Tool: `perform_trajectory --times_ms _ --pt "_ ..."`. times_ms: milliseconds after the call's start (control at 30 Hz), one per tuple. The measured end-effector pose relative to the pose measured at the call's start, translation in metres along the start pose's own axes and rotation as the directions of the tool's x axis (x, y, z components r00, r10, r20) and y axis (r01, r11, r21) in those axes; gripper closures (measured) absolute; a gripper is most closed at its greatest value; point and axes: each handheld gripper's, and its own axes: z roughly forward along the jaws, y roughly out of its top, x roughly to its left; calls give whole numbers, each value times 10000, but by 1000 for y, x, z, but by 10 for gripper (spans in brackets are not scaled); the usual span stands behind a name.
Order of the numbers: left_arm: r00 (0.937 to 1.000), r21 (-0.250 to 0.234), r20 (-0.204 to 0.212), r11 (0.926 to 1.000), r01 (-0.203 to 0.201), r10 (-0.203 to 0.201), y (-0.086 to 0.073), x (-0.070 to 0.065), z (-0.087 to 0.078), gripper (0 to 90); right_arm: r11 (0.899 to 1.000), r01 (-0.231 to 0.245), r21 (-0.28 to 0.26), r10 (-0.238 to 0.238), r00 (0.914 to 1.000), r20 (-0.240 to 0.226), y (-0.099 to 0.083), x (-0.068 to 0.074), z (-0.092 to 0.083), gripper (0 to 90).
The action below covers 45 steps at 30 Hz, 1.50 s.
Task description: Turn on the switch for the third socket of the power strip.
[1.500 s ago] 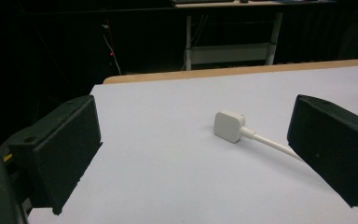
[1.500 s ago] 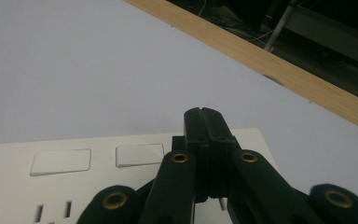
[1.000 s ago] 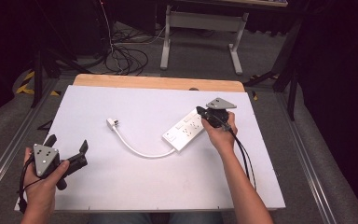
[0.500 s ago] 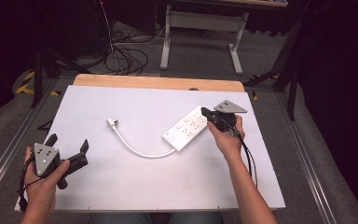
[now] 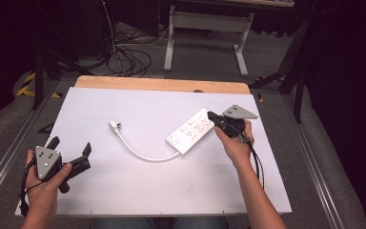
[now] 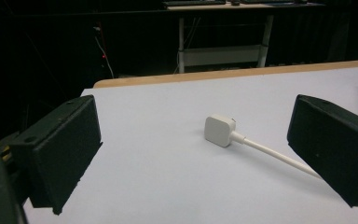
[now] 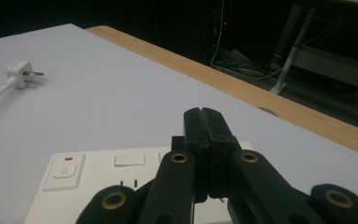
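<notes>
While the right gripper, jaws shut tight and empty, rests over the power strip's far right end, the left gripper waits wide open, near left. Its plug lies loose mid-table; most work seems left.

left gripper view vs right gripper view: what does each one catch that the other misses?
Left gripper view alone: the left gripper with its two black jaws standing wide apart and nothing between them, the plug framed in the gap. Right gripper view alone: the right gripper with its jaws pressed together over the power strip, plus the strip's power button with a red mark above it. Both share: the white plug on its white cord, the white table top with its wooden far edge, and the power strip, just a sliver at the left gripper view's right border.
</notes>
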Motion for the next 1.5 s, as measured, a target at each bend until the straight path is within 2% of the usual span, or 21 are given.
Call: perform_trajectory --times_ms 500,900,1033,1267,1500 --pt "10000 -27 4 10000 -57 57 0 -1 0 34 9991 -303 -292 299 9995 -132 -8 -2 -20 871" --pt "10000 -17 3 10000 -3 3 0 0 0 34 9975 -482 -519 477 9988 -106 -14 -6 -33 754" --pt "10000 5 -18 10000 -12 12 0 0 0 34 9951 -805 -574 803 9968 -53 -19 -10 -37 686" --pt "10000 1 -21 10000 -24 24 0 0 -1 34 9935 -893 -707 890 9960 -74 -20 -11 -43 679" --pt "10000 -18 -41 10000 34 -34 0 0 -1 34 9929 -832 -855 825 9965 -118 -23 -11 -49 624"
